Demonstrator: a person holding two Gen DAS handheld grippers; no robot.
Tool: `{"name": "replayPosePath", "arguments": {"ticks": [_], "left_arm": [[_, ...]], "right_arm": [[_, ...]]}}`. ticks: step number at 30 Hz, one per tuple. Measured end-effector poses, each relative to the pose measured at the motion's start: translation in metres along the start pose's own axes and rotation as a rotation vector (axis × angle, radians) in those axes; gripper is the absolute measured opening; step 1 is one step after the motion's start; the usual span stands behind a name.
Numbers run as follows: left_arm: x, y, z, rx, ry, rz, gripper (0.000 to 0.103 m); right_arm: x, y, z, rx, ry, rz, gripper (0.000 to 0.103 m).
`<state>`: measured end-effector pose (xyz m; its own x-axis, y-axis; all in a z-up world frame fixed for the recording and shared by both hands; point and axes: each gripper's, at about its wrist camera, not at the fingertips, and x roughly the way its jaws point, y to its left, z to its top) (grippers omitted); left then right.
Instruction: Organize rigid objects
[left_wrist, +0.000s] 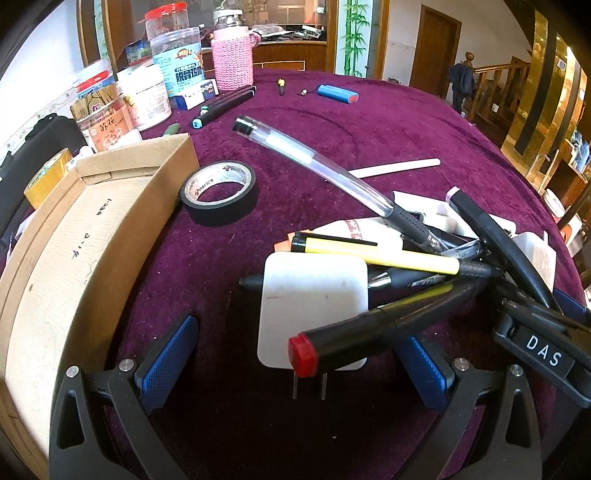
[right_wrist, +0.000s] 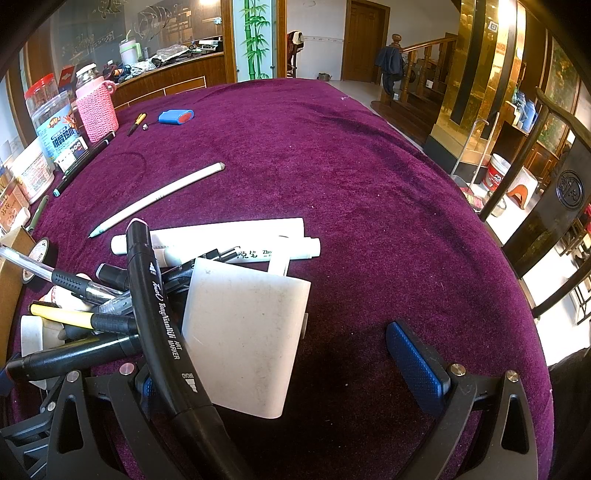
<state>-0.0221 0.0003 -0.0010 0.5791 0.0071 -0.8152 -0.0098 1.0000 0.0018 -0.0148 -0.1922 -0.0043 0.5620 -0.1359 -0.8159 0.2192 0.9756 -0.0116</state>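
Pens (left_wrist: 376, 258) heaped on the purple surface (left_wrist: 369, 122), beside cardboard box (left_wrist: 74, 236), likely their destination. Left claw (left_wrist: 299, 354) apart, straddling white charger (left_wrist: 314, 302); right claw (right_wrist: 291, 362) apart, empty.

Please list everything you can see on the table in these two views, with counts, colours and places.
cardboard box: 1, brown, open, table's left edge
tape roll: 1, black, beside the box
power adapter: 1, white, between the left gripper's fingers
white block: 1, between the right gripper's fingers
pens and markers: several, black, yellow, clear, piled at centre
art marker: 1, black, across the pile
pink pencil: 1, lying alone beyond the pile
blue pack: 1, far side
pink knitted bottle: 1, far left
jars: several, far left
left gripper: open
right gripper: open
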Motion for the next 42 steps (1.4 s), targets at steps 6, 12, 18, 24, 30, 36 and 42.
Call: {"name": "replayPosePath", "arguments": {"ticks": [6,12,18,24,30,36,42], "left_arm": [[0.0,0.0,-0.001,0.0,0.0,0.0,0.103],[0.0,0.0,-0.001,0.0,0.001,0.0,0.103],[-0.001,0.001,-0.009,-0.007,0.001,-0.006,0.102],[-0.001,0.0,-0.019,-0.005,0.001,-0.005,0.102],[-0.002,-0.001,-0.021,-0.004,0.001,-0.004,0.102],[-0.002,-0.003,-0.029,-0.004,0.001,-0.004,0.102],[-0.002,-0.002,-0.031,-0.004,0.001,-0.004,0.102]], "right_arm": [[0.0,0.0,0.0,0.0,0.0,0.0,0.102],[0.0,0.0,0.0,0.0,0.0,0.0,0.102],[0.0,0.0,0.0,0.0,0.0,0.0,0.102],[0.0,0.0,0.0,0.0,0.0,0.0,0.102],[0.0,0.0,0.0,0.0,0.0,0.0,0.102],[0.0,0.0,0.0,0.001,0.0,0.0,0.102],[0.0,0.0,0.001,0.001,0.0,0.0,0.102]]}}
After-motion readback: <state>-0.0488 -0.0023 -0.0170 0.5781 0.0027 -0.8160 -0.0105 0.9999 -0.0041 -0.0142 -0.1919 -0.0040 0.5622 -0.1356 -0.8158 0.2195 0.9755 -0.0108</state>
